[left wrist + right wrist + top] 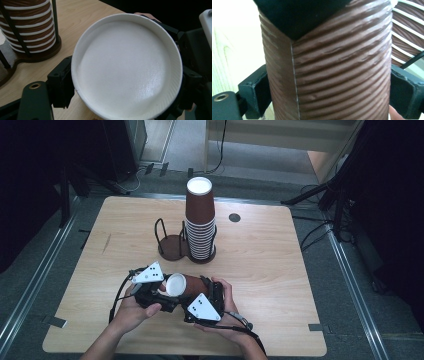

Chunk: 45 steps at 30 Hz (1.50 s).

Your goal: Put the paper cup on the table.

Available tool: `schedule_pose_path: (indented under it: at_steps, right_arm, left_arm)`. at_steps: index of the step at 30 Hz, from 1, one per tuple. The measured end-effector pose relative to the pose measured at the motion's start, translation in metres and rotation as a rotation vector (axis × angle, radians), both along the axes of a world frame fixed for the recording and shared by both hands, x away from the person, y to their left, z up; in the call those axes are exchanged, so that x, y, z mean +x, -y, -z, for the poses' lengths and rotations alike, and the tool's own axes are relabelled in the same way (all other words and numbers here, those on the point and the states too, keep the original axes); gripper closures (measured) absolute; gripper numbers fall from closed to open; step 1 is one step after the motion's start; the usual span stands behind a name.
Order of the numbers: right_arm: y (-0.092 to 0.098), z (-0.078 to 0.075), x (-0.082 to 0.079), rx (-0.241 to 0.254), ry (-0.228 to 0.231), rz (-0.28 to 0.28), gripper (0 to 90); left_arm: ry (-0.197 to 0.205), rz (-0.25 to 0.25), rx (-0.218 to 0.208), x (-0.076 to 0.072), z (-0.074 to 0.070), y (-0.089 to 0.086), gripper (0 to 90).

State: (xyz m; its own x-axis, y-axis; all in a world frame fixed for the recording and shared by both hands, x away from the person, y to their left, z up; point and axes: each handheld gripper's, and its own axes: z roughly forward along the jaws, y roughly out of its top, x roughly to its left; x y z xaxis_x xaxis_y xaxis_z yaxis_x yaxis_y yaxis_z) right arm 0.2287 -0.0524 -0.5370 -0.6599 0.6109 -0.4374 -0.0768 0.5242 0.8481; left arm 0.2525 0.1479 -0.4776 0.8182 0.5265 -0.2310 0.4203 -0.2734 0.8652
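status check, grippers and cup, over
Left gripper shut on brown cup at its base. Right gripper clamped on its ribbed wall. Cup stack in holder beyond, nothing blocking.

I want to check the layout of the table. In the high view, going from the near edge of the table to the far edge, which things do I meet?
Right gripper → brown paper cup held lying on its side → wire cup holder → stack of brown paper cups → small dark round cap in the tabletop.
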Motion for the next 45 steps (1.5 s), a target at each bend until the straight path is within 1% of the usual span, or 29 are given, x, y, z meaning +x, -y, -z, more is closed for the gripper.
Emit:
schedule_pose_path:
  at_steps: [1, 2, 3, 4, 5, 8, 10, 12, 14, 15, 16, 17, 19, 20, 21, 23, 25, 26, 28, 31, 34, 35, 36, 38, 39, 40, 43, 45]
  right_arm:
    - [0.000, 0.000, 0.000, 0.001, -0.002, 0.000, 6.7]
    - [0.001, -0.001, 0.000, 0.001, 0.000, 0.002, 6.1]
    - [0.001, -0.002, 0.000, 0.016, -0.003, 0.001, 3.2]
    - [0.001, -0.002, -0.001, 0.026, -0.001, -0.004, 2.1]
    - [0.002, -0.004, -0.002, 0.036, 0.009, -0.019, 0.0]
    - [0.004, -0.008, -0.003, 0.035, 0.022, -0.012, 0.0]
    - [0.006, -0.011, -0.003, 0.038, 0.017, -0.020, 0.0]
    - [0.007, -0.013, -0.003, 0.040, 0.014, -0.016, 0.0]
    - [0.009, -0.015, -0.002, 0.050, 0.007, -0.014, 0.0]
    - [0.010, -0.016, -0.002, 0.057, 0.000, -0.007, 0.0]
    - [0.011, -0.017, -0.001, 0.063, 0.002, 0.000, 0.0]
    - [0.012, -0.017, -0.001, 0.067, 0.001, 0.007, 0.0]
    - [0.013, -0.018, 0.000, 0.072, 0.006, 0.015, 0.0]
    - [0.014, -0.018, 0.001, 0.072, 0.008, 0.017, 0.0]
    - [0.014, -0.019, 0.000, 0.077, -0.001, 0.024, 0.0]
    - [0.015, -0.019, 0.002, 0.078, -0.002, 0.028, 0.0]
    - [0.016, -0.021, 0.002, 0.095, -0.009, 0.046, 0.0]
    - [0.016, -0.022, 0.003, 0.108, -0.015, 0.059, 0.0]
    - [0.017, -0.024, 0.003, 0.124, -0.018, 0.068, 0.0]
    - [0.019, -0.026, 0.004, 0.139, -0.019, 0.077, 0.0]
    - [0.020, -0.027, 0.006, 0.149, -0.022, 0.094, 0.0]
    - [0.020, -0.027, 0.007, 0.157, -0.024, 0.106, 0.0]
    - [0.020, -0.026, 0.007, 0.166, -0.027, 0.118, 0.0]
    - [0.020, -0.027, 0.009, 0.178, -0.035, 0.154, 0.0]
    - [0.020, -0.026, 0.011, 0.180, -0.033, 0.172, 0.0]
    - [0.020, -0.026, 0.011, 0.181, -0.033, 0.186, 0.0]
    - [0.019, -0.027, 0.013, 0.198, -0.040, 0.211, 0.0]
    - [0.018, -0.028, 0.014, 0.211, -0.041, 0.225, 0.0]
  left_arm:
    - [-0.002, -0.002, -0.004, 0.001, 0.000, 0.000, 22.0]
    - [0.001, -0.016, 0.004, 0.001, 0.000, 0.000, 22.2]
    - [0.004, -0.021, 0.011, 0.001, 0.000, 0.000, 22.4]
    - [0.011, -0.027, 0.025, 0.001, 0.001, 0.000, 22.4]
    - [0.011, -0.027, 0.025, 0.001, 0.001, 0.000, 22.5]
    - [0.026, -0.036, 0.026, 0.000, 0.000, -0.001, 22.7]
    - [0.040, -0.054, 0.024, 0.001, 0.000, -0.002, 22.8]
    - [0.051, -0.074, 0.021, 0.001, 0.000, -0.004, 22.8]
    - [0.071, -0.097, 0.022, 0.001, 0.000, -0.006, 22.7]
    - [0.082, -0.116, 0.027, 0.001, 0.001, -0.007, 22.7]
    - [0.104, -0.142, 0.027, 0.001, 0.001, -0.007, 22.6]
    - [0.118, -0.162, 0.023, 0.002, 0.002, -0.008, 22.6]
    - [0.116, -0.169, 0.018, 0.003, 0.003, -0.010, 22.6]
    - [0.125, -0.175, 0.017, 0.003, 0.003, -0.011, 22.6]
    - [0.137, -0.186, 0.017, 0.003, 0.003, -0.011, 22.6]
    - [0.184, -0.218, 0.015, 0.002, 0.005, -0.011, 22.6]
    - [0.227, -0.249, 0.014, 0.001, 0.006, -0.011, 22.6]
    - [0.235, -0.259, 0.009, 0.001, 0.006, -0.012, 22.6]
    - [0.235, -0.275, -0.020, 0.001, 0.005, -0.014, 22.5]
    - [0.274, -0.310, -0.053, 0.000, 0.005, -0.015, 22.5]
    - [0.320, -0.365, -0.061, -0.001, 0.004, -0.018, 22.4]
    - [0.324, -0.373, -0.070, -0.001, 0.004, -0.018, 22.4]
    - [0.326, -0.383, -0.089, -0.001, 0.004, -0.019, 22.3]
    - [0.311, -0.387, -0.138, 0.000, 0.002, -0.022, 22.2]
    - [0.308, -0.392, -0.151, -0.001, 0.002, -0.023, 22.2]
    - [0.310, -0.398, -0.156, -0.001, 0.002, -0.024, 22.2]
    - [0.329, -0.413, -0.142, -0.001, 0.002, -0.025, 22.1]
    - [0.340, -0.418, -0.145, -0.002, 0.002, -0.025, 22.1]
